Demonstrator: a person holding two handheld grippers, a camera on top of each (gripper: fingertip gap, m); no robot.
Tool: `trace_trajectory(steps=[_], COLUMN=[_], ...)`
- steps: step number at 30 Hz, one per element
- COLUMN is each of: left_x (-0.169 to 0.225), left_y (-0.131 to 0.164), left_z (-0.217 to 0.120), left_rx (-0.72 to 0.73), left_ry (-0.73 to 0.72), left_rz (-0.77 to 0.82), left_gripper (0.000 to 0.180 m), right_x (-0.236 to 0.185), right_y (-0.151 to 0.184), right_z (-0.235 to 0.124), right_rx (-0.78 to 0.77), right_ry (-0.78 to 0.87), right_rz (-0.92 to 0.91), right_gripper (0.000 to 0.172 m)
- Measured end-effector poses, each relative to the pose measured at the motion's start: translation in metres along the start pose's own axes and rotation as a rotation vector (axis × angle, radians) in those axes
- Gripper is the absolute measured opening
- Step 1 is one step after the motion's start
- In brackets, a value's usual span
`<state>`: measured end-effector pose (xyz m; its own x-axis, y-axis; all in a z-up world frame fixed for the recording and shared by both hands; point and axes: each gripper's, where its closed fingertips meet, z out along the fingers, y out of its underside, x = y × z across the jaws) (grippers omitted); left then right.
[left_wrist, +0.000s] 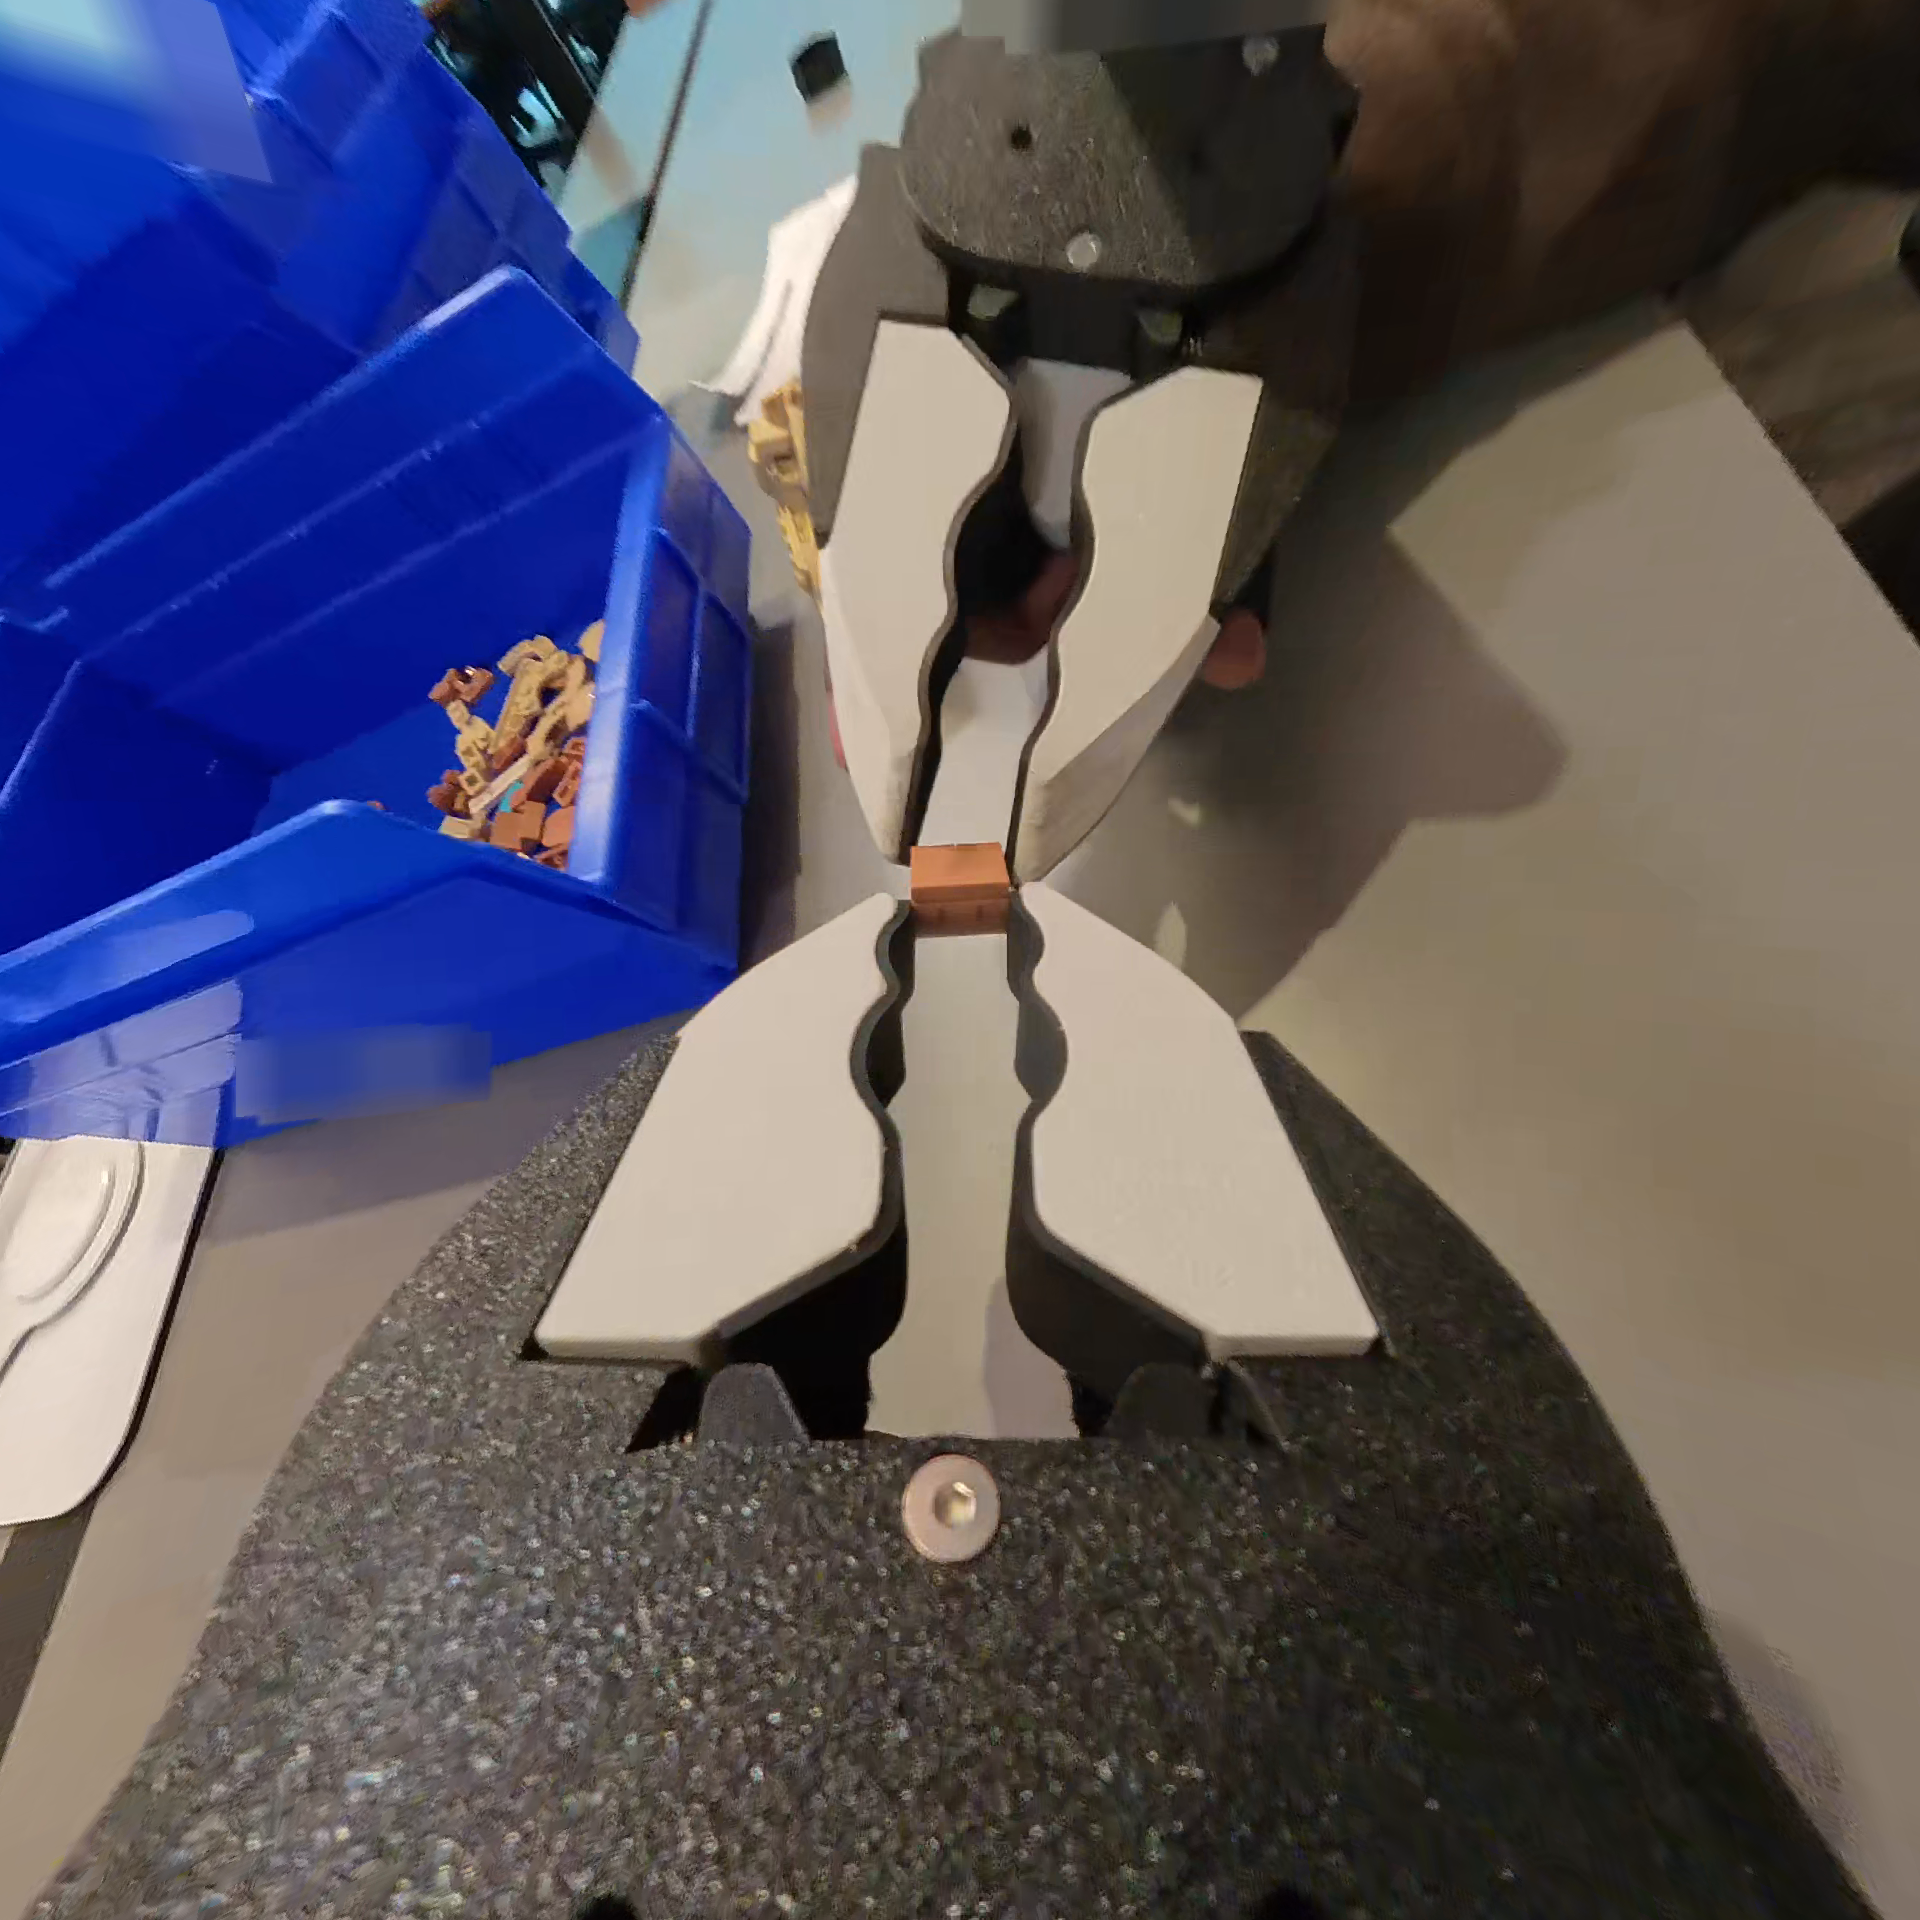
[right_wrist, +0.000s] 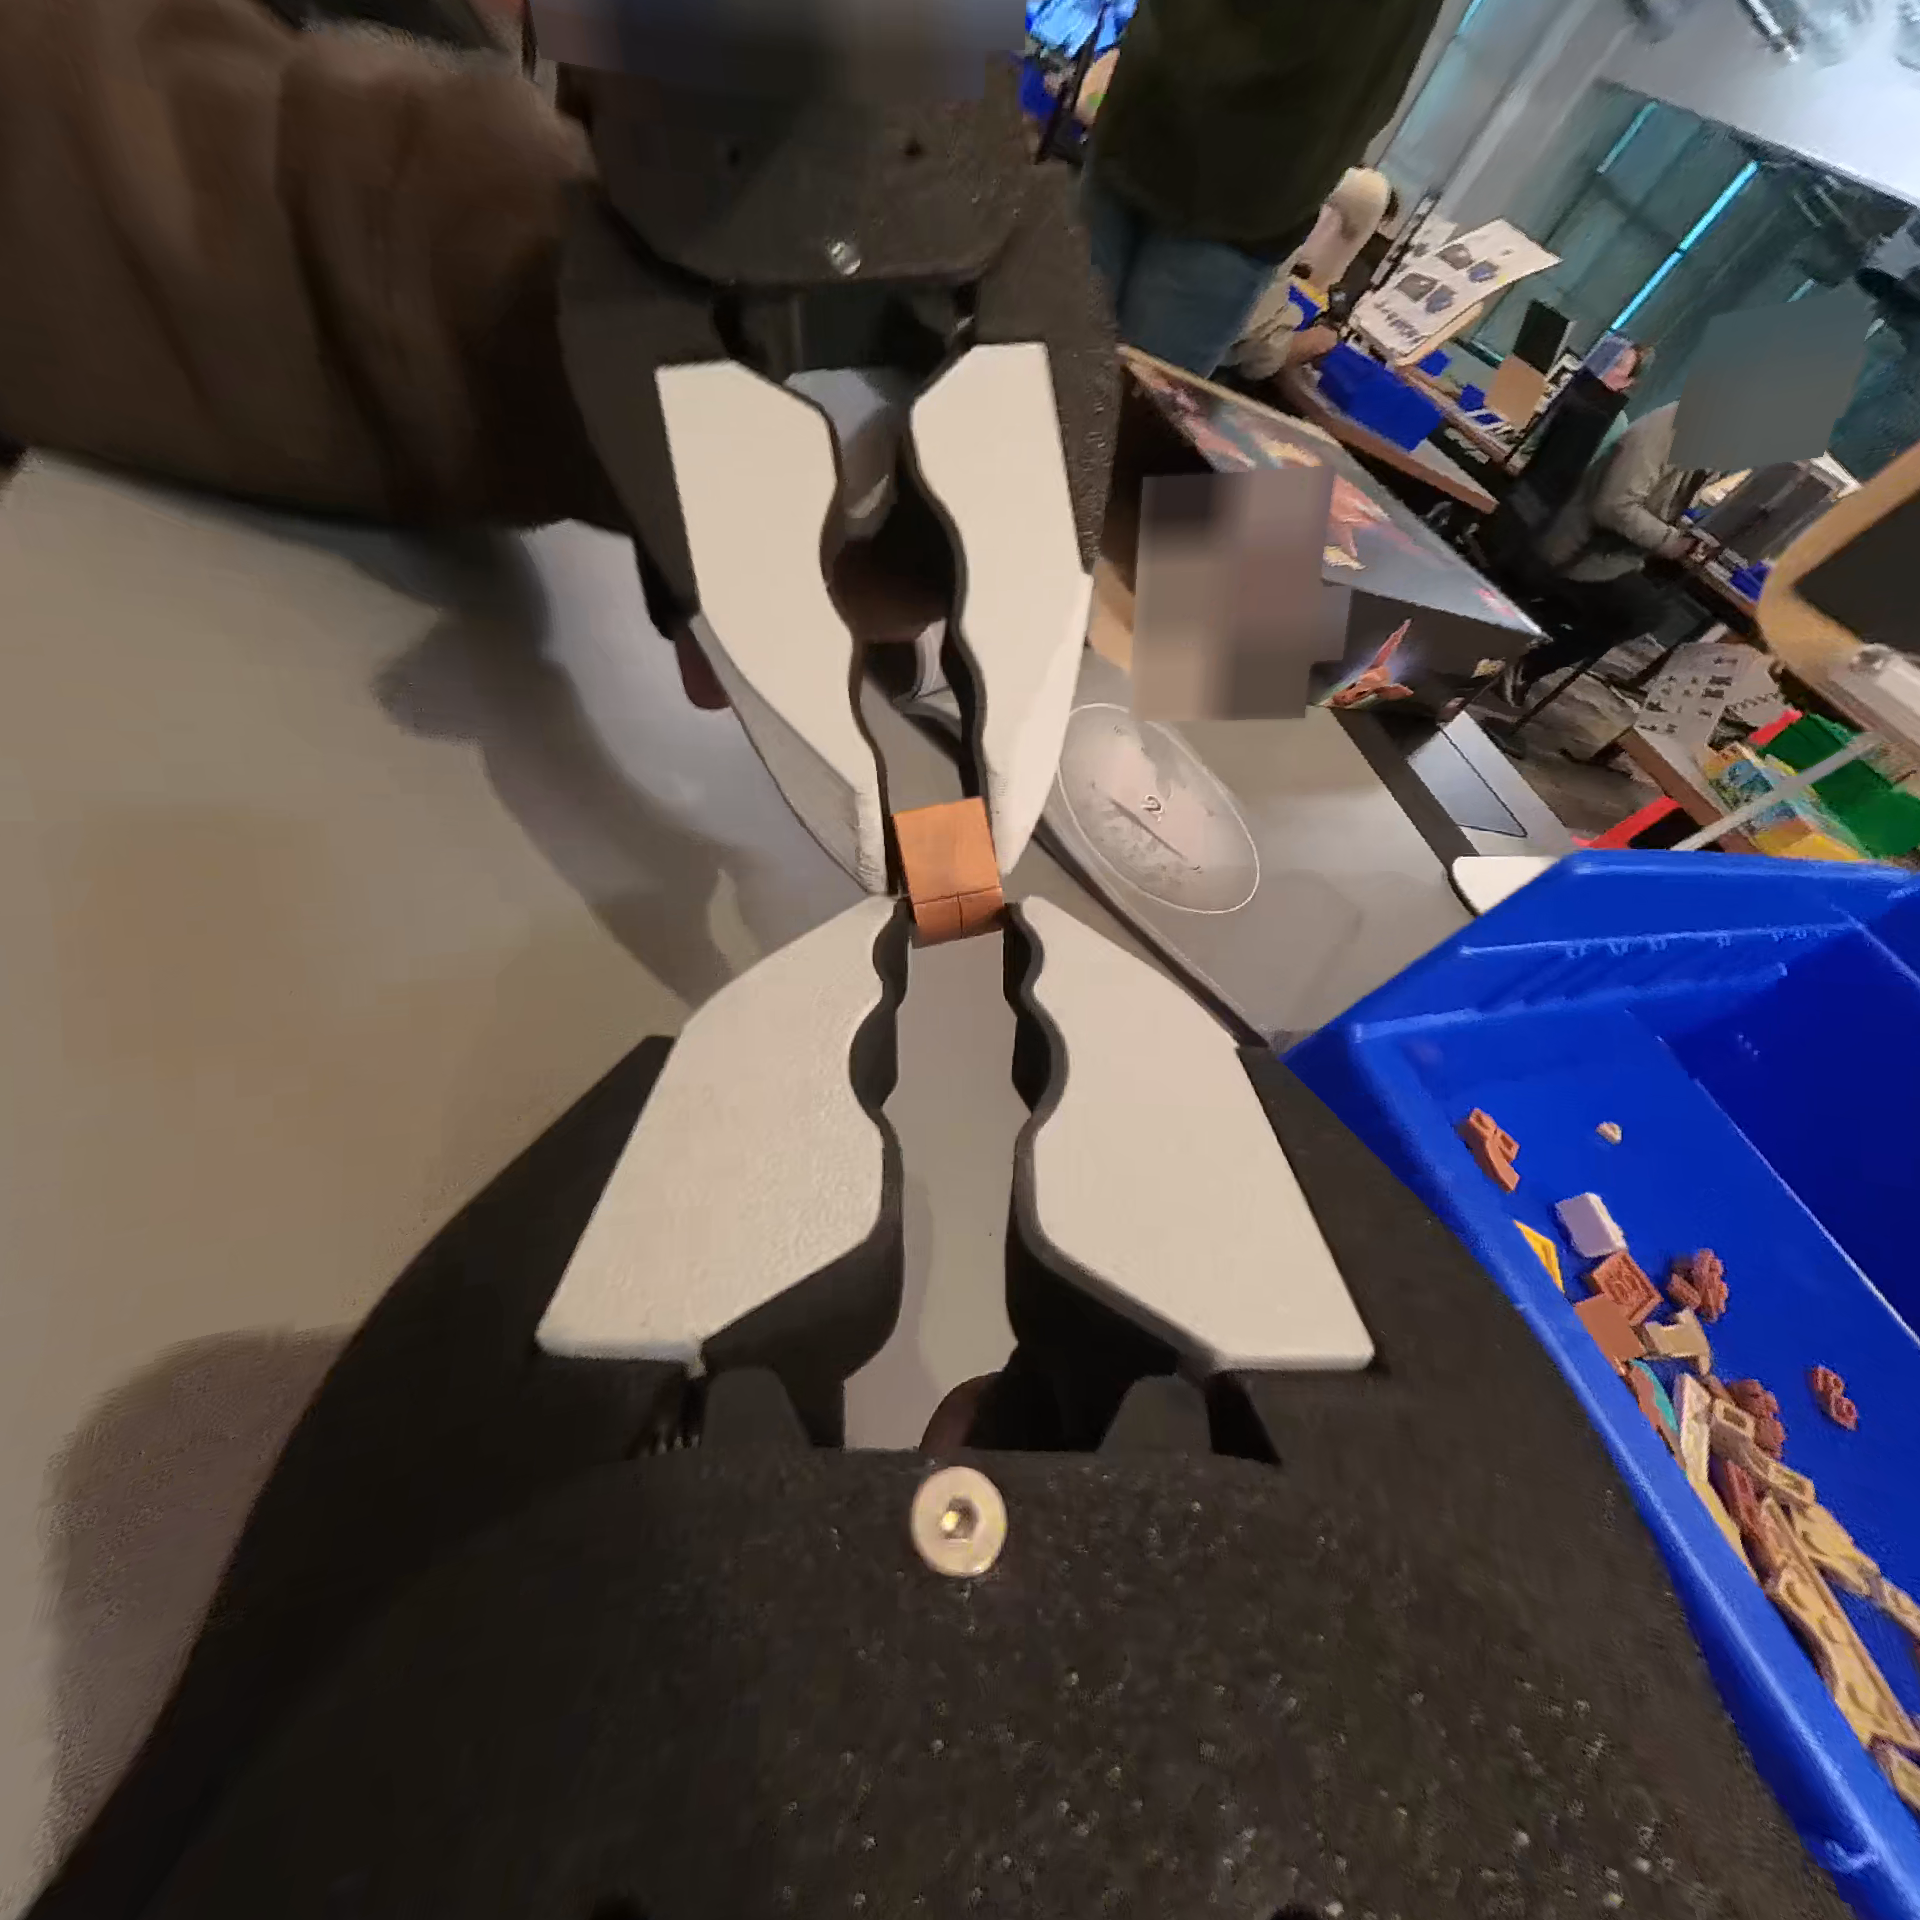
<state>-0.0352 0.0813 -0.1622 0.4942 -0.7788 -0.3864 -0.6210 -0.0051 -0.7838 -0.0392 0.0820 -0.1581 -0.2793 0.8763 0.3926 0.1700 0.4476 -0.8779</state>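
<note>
Two blue bins, grey table, busy workshop room

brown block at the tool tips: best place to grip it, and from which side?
Probably across the two flat, parallel side faces of the brown block, coming in end-on as the left tool does now. Those faces sit square to the pads. Seam lines suggest it is made of joined pieces, so a pinch that spans the seam looks safer than holding one end only.

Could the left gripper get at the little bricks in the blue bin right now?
Probably not yet: the left gripper is shut on a brown block. The blue bin is open beside it.
</note>
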Motion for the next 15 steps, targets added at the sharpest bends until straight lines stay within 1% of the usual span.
trace_trajectory(steps=[7,15], left_x=[0.014,0.017], left_y=[0.015,0.028], left_z=[0.007,0.016], left_rx=[-0.129,-0.239], left_ry=[0.033,-0.007], left_rz=[0.1,0.215], left_gripper=[0.017,0.017], right_x=[-0.015,-0.02], right_y=[0.015,0.031], right_z=[0.006,0.011], right_rx=[-0.083,-0.175], right_ry=[-0.036,-0.014], right_rz=[-0.161,-0.314], right_gripper=[0.017,0.017])
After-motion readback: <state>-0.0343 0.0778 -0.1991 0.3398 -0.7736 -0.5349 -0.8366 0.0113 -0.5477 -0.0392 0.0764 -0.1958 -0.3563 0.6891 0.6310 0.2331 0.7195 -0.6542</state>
